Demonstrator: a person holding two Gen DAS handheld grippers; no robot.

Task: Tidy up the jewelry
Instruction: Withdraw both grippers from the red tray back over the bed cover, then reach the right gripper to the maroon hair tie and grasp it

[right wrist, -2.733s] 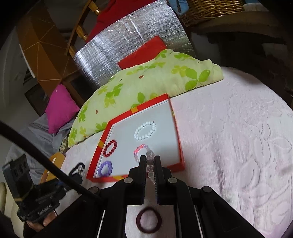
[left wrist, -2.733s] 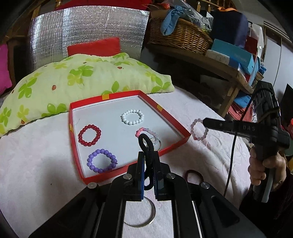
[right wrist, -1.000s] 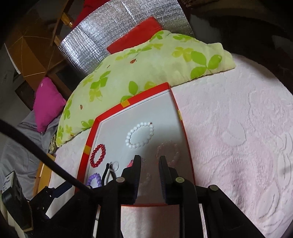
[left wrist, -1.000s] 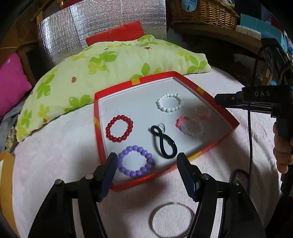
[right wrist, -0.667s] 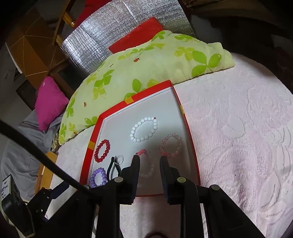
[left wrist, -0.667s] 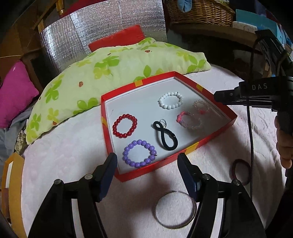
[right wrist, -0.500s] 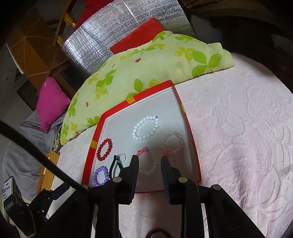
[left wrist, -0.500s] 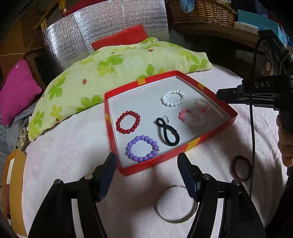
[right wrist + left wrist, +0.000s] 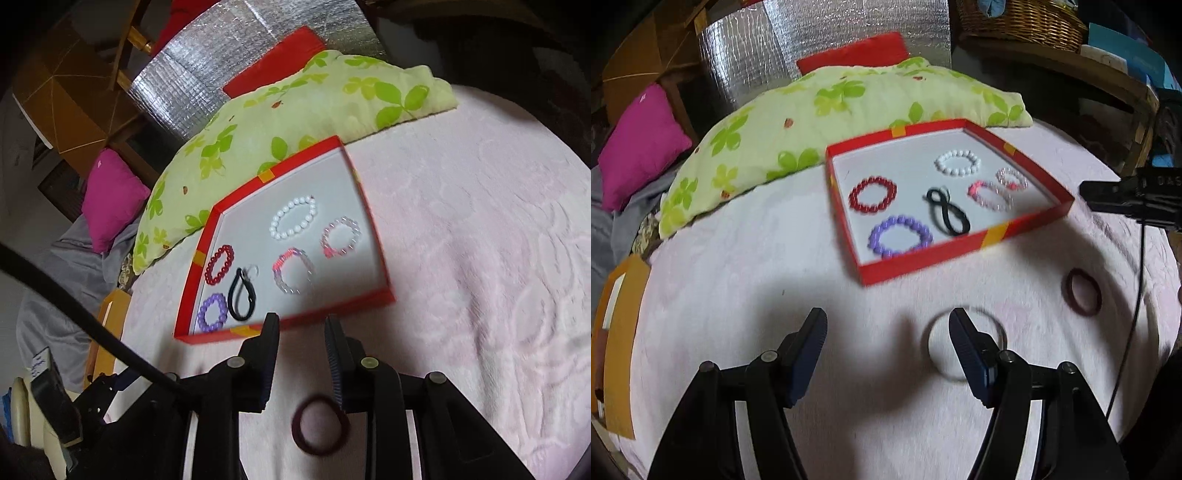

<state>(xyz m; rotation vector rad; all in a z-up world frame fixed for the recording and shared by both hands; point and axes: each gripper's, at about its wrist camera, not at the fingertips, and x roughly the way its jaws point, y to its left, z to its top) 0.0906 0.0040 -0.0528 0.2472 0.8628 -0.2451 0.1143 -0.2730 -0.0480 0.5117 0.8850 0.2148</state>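
Glossy beads are shining on the red bracelet (image 9: 873,194) inside the matt cardboard box (image 9: 964,252); beneath it, the embossed cloth bedspread (image 9: 738,280) is looking rough.

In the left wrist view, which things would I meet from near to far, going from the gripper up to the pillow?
left gripper → silver bangle → red box near wall → purple bracelet → red bracelet → white bracelet → green pillow

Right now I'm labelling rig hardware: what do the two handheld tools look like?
Both are matte black frames with silver bolt heads. The left tool has dark blue ribbed pads; the right tool has dark ribbed pads. The right unit's body reads "DAS", with a black cable.
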